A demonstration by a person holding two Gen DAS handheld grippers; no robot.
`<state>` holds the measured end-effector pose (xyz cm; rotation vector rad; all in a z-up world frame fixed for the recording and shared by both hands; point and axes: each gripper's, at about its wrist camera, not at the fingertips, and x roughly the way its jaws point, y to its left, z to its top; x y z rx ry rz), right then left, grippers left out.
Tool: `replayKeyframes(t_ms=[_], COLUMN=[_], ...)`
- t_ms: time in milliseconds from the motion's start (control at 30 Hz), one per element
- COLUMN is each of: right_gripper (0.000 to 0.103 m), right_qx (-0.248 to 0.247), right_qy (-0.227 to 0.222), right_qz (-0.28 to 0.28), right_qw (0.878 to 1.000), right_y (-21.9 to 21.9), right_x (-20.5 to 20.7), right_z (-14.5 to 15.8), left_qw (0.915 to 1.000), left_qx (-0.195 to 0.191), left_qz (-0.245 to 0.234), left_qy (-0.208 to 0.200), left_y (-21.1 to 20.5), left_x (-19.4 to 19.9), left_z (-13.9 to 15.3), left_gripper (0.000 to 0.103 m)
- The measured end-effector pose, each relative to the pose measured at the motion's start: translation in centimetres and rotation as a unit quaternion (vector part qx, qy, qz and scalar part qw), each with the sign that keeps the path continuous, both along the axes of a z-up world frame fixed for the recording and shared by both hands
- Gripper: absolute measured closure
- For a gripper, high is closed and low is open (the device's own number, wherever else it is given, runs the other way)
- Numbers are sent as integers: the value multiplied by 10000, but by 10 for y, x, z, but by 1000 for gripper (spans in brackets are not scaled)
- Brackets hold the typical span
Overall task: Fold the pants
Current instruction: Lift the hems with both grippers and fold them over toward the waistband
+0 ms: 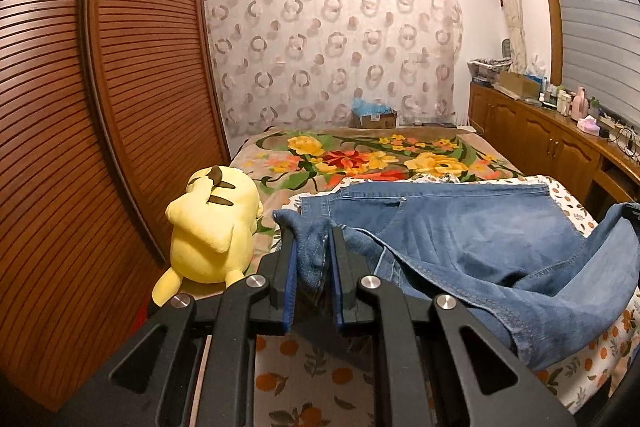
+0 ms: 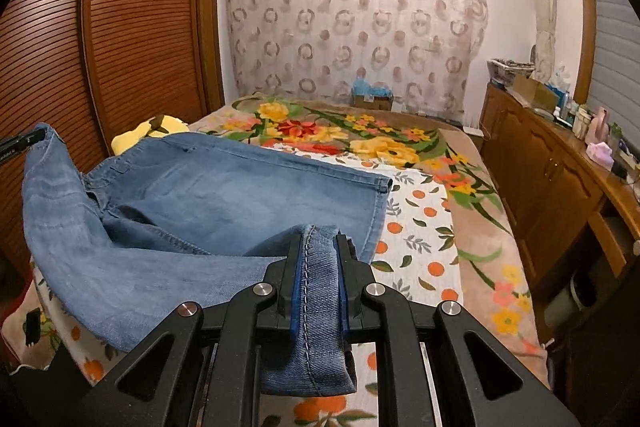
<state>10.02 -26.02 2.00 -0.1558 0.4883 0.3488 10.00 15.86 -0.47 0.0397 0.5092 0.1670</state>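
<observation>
**Jeans lifted at both ends over the bed**

The blue jeans (image 2: 192, 195) lie across the bed (image 2: 472, 239), their near parts raised off it. The left gripper (image 1: 311, 239) is clamped on a bunched denim edge; the right gripper (image 2: 318, 247) pinches a stitched hem. Just left of the jeans sits a yellow plush toy (image 1: 212, 227), close against the slatted wardrobe (image 1: 80, 107). Beyond the jeans spreads a floral blanket (image 1: 360, 155); a wooden cabinet (image 2: 540, 167) runs along their right.
</observation>
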Motion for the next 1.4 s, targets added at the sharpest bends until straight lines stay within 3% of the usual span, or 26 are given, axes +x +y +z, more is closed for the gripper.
replayKeyframes(t_ms=[467,833,1200,1400], right_gripper=[89,89,89,67], right_qx=[37,271,175,176], right_qy=[484,384,1008,1023], right_qz=[60,53,-175,-401], right_qw=[9988,9989,9946,9938], right_y=[9,0,9,16], right_x=[49,77,140,160], right_z=[-7,25,14,19], left_qw=[9989,9994,9979,9954], left_qx=[10,-175,-185,-223], left_qz=[7,106,158,119], left_qy=[464,278,601,924], left_y=[2,14,24,23], left_x=[52,103,176,196], left_z=[-30,-2,-16,-41], left_gripper=[88,88,88,88])
